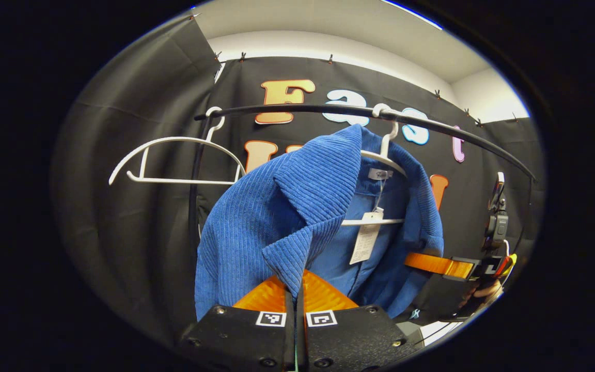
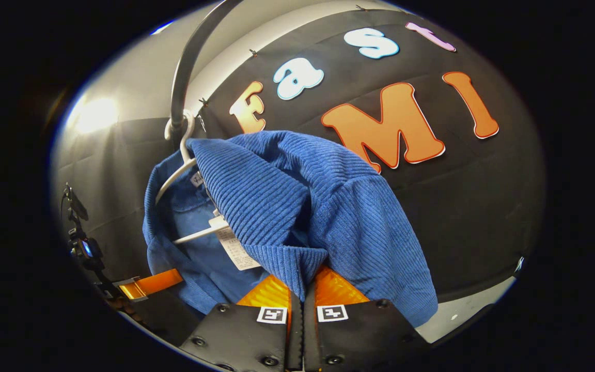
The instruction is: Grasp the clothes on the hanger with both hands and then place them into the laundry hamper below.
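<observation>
Rail [image 1: 328, 110]: dark curved bar across the top, carrying two hangers.
Jacket [image 1: 256, 227]: blue corduroy, draped on the right-hand white hanger [image 1: 382, 155] under the rail; collar raised, paper tag [image 1: 365, 240] dangling inside.
Spare hanger [image 1: 173, 160]: white, bare, hooked at the rail's left end, apart from the jacket.
Left hand-held gripper [image 1: 296, 289]: clenched on the jacket's lapel edge, both fingers pressing the cloth.
Right hand-held gripper [image 2: 302, 287]: clenched on the opposite lapel of the jacket, low at the front.
</observation>
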Demonstrator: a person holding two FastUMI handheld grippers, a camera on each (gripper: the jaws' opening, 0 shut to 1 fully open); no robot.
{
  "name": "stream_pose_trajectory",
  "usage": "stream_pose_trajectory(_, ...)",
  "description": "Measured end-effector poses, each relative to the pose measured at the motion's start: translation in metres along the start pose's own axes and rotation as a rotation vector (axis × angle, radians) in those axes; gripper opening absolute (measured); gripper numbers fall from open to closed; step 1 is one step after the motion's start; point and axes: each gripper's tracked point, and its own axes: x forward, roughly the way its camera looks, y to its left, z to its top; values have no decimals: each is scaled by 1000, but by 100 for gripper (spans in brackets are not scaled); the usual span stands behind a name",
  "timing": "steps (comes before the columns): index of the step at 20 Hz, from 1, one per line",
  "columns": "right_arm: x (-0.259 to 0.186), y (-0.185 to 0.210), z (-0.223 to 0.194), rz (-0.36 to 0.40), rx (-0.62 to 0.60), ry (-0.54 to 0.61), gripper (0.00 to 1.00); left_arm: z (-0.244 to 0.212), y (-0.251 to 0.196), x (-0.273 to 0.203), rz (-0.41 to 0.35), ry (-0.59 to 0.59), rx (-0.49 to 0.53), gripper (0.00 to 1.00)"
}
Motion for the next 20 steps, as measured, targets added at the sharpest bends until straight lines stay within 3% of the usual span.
stream_pose_trajectory(4, -14, 1, 17, 74, 46, -9, 8, 14, -4, -20, 12, -17, -20, 1)
stream_pose_trajectory(9, -22, -18, 53, 84, 93, -65, 8, 37, 0, -40, 45, -43, 30, 3)
stream_pose_trajectory(20, -23, -42, 106, 160, 298, -131, 8, 92, 39, -67, 73, -110, 6, 0)
